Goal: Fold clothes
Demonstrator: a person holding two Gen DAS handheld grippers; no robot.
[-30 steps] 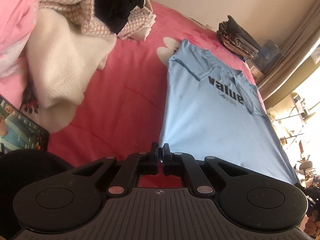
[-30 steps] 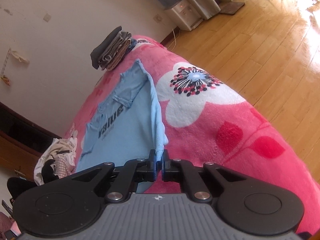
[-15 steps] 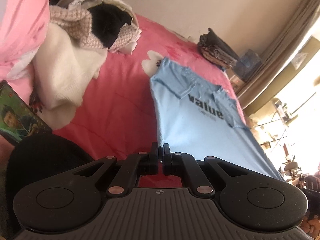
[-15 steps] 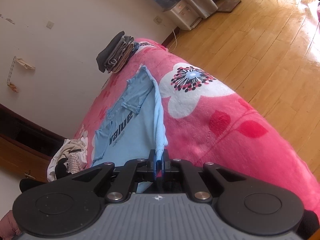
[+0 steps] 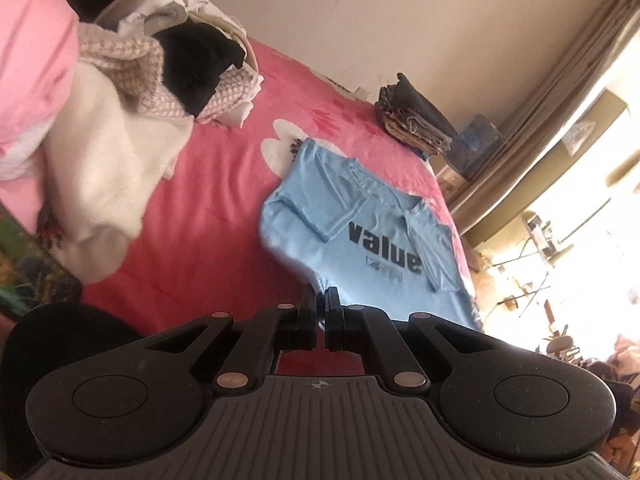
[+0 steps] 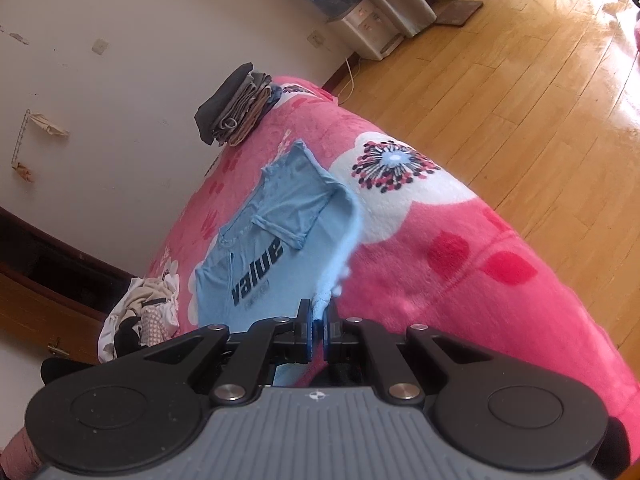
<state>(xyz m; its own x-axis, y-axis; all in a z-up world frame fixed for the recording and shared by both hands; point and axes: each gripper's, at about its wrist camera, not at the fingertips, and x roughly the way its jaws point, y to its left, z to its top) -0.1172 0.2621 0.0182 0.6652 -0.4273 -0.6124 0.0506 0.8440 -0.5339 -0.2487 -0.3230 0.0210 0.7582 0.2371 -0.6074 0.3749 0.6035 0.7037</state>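
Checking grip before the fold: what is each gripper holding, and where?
Both hold the blue T-shirt by its bottom hem: left gripper and right gripper each pinch one hem corner.

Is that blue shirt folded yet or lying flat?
Partly folded: blue shirt has both sleeves tucked over its front, hem lifted off the bed.

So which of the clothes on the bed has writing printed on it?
The light blue T-shirt, printed "value" in dark letters; the folded stack and the jumbled pile show no lettering.

Pink floral bed (image 6: 460,264) under blue T-shirt (image 5: 372,216), folded stack (image 6: 234,114), clothes heap (image 5: 132,120).
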